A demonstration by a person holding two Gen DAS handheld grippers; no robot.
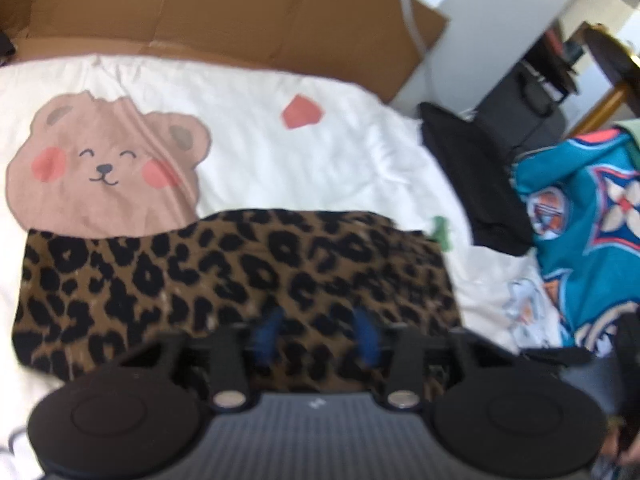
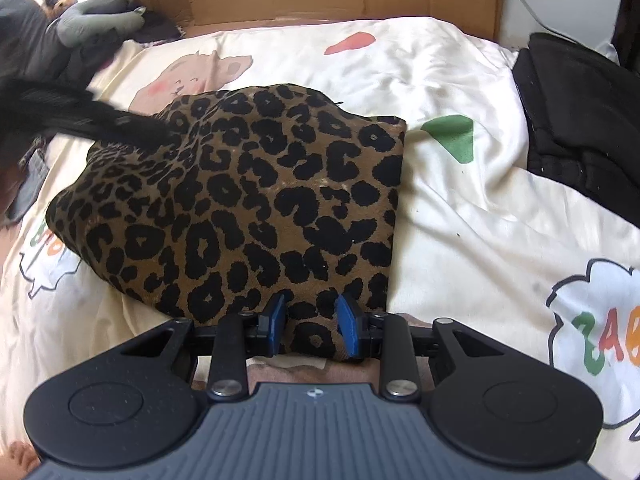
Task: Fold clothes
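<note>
A folded leopard-print garment lies on the white printed bed cover. In the left wrist view, which is blurred, my left gripper hovers over the garment's near edge. Its blue pads stand apart, open, and nothing is pinched between them. In the right wrist view the same garment spreads ahead of my right gripper, which is shut on a thick fold at the garment's near right corner. A blurred black shape reaches over the garment's far left corner.
Brown cardboard stands along the bed's far side. Black clothes are piled at the right, with a teal patterned jersey beyond them. A grey plush toy and dark items lie at the far left.
</note>
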